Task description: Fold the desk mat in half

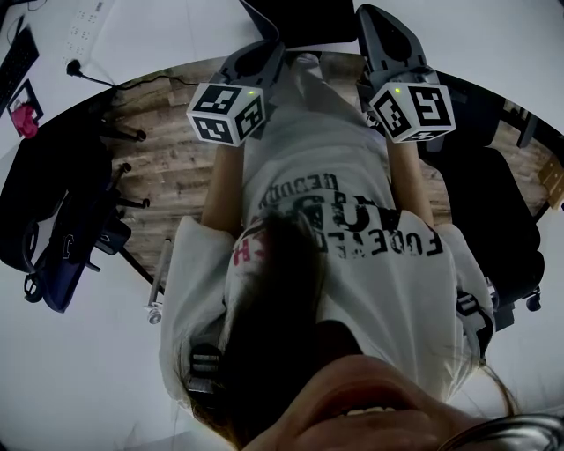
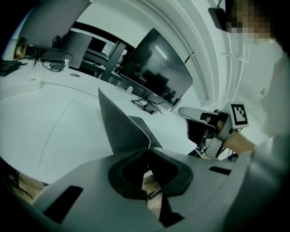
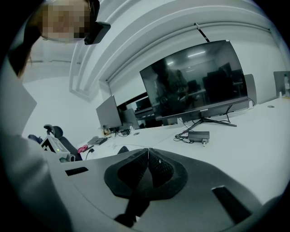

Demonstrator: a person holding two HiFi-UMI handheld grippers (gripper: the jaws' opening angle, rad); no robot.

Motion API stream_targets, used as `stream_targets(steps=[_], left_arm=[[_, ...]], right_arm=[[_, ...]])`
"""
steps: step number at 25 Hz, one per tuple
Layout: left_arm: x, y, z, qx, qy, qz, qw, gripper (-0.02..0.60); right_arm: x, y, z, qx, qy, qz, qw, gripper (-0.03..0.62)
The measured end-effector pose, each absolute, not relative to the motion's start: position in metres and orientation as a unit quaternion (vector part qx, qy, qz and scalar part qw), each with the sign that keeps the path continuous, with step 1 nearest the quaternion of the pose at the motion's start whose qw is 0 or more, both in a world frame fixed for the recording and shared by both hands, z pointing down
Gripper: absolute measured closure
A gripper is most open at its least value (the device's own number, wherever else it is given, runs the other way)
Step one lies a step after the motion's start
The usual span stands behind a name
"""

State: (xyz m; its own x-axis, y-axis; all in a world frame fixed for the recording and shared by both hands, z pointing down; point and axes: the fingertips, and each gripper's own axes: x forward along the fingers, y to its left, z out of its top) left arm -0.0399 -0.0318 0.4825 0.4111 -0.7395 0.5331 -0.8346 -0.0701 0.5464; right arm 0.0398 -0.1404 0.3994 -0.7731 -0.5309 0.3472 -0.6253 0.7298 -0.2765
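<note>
The grey desk mat (image 2: 121, 128) stands up from the white desk as a pointed flap in the left gripper view. My left gripper (image 2: 147, 147) is shut on its near corner, and the mat's stitched edge runs straight into the closed pads. In the right gripper view my right gripper (image 3: 147, 150) is shut too. A dark strip of mat (image 3: 136, 201) hangs between its jaws, and only a small dark hump shows past the tips. From the head view both grippers, left (image 1: 256, 57) and right (image 1: 388, 35), reach out at the desk's near edge. The dark mat (image 1: 304, 18) lies between them.
A large curved monitor (image 3: 199, 79) stands at the back of the white desk (image 3: 253, 136), with a power brick and cables (image 3: 198, 135) in front of it. A smaller monitor (image 3: 108, 113) and clutter sit further left. Black office chairs (image 1: 53, 220) stand on the wooden floor beside the person.
</note>
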Motion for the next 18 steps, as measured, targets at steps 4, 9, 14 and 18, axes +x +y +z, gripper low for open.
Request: stream_targets(steps=[4, 9, 14, 18], left_arm=[[-0.032, -0.038, 0.485, 0.727, -0.539, 0.042, 0.424, 0.569], [-0.021, -0.047, 0.487, 0.724, -0.537, 0.035, 0.432, 0.569], [-0.007, -0.054, 0.491, 0.721, -0.531, 0.039, 0.443, 0.568], [0.005, -0.058, 0.496, 0.726, -0.518, 0.051, 0.450, 0.569]], right_arm=[[0.046, -0.144, 0.403, 0.310, -0.923, 0.192, 0.124, 0.594], [0.058, -0.150, 0.402, 0.313, -0.922, 0.187, 0.126, 0.594], [0.070, -0.156, 0.402, 0.322, -0.919, 0.189, 0.125, 0.593], [0.075, -0.158, 0.405, 0.327, -0.917, 0.192, 0.127, 0.594]])
